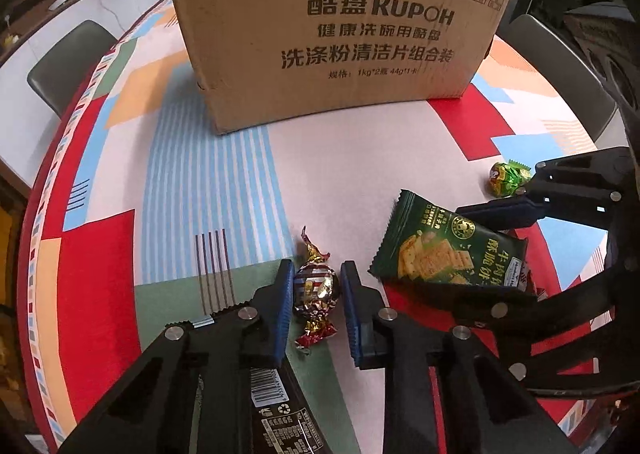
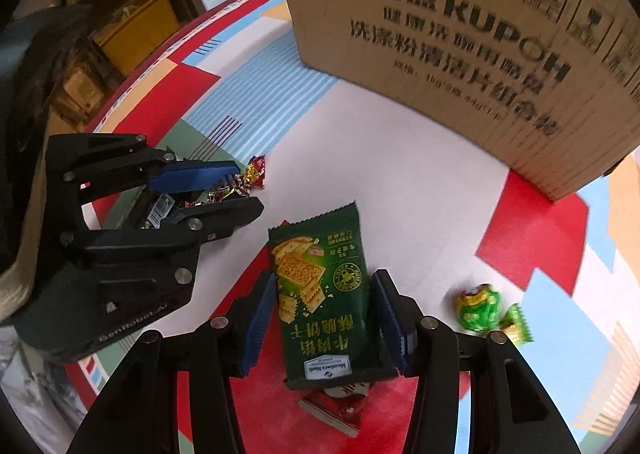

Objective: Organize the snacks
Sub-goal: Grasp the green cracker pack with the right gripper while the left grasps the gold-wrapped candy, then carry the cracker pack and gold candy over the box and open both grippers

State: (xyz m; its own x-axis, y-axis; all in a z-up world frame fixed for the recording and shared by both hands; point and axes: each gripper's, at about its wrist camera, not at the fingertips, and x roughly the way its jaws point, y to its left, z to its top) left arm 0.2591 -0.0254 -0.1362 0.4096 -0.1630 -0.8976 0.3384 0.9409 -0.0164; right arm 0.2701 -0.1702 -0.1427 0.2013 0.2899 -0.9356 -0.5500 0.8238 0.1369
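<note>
Two snacks gripped [image 1: 316, 288] [image 2: 324, 294] | open tbl [image 1: 360, 158] before box [image 1: 332, 34]

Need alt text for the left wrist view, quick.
The left gripper is shut on a red-and-gold foil candy on the patterned tablecloth. A green cracker packet lies to its right between the right gripper's fingers, with a cardboard box behind.

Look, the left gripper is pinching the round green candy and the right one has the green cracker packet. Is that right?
Not quite. In the left wrist view, the left gripper pinches the red and gold candy. The green candy lies untouched. The right gripper does have the cracker packet.
</note>
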